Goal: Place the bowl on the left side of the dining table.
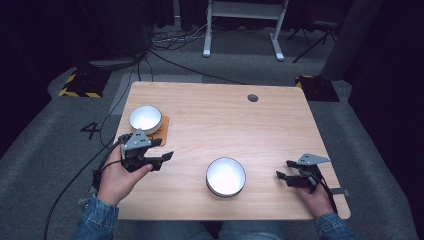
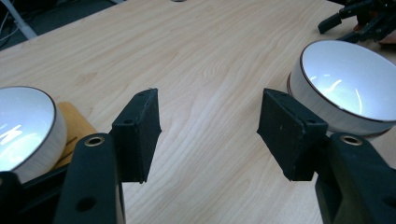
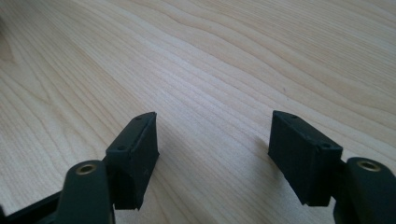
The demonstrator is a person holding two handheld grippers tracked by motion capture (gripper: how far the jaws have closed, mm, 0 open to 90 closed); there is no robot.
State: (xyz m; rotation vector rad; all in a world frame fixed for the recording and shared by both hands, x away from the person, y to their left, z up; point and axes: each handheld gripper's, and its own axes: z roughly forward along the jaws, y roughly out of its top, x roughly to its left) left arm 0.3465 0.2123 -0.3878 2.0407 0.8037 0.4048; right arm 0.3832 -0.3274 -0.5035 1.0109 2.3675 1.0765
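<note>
A pale wooden table is standing on grey carpet in a dark room, with cables and a white desk frame lying beyond its far edge. In the high view, two white bowls are sitting on it: the far bowl at the left of the frame, resting on one orange coaster, and the near bowl at lower centre, close to the table's near edge. The left gripper is hovering just below the coaster with its jaws gaping on nothing. The right gripper is waiting at the lower right, near the table's right edge, well apart from the near bowl. The centre and upper right of the table are lying bare.

In the left gripper view, the jaws are standing wide over bare wood, the far bowl and coaster at the left edge, the near bowl at the right, the other gripper in the upper right corner.

In the right gripper view, the jaws are spreading wide over bare wood, gripping nothing.
</note>
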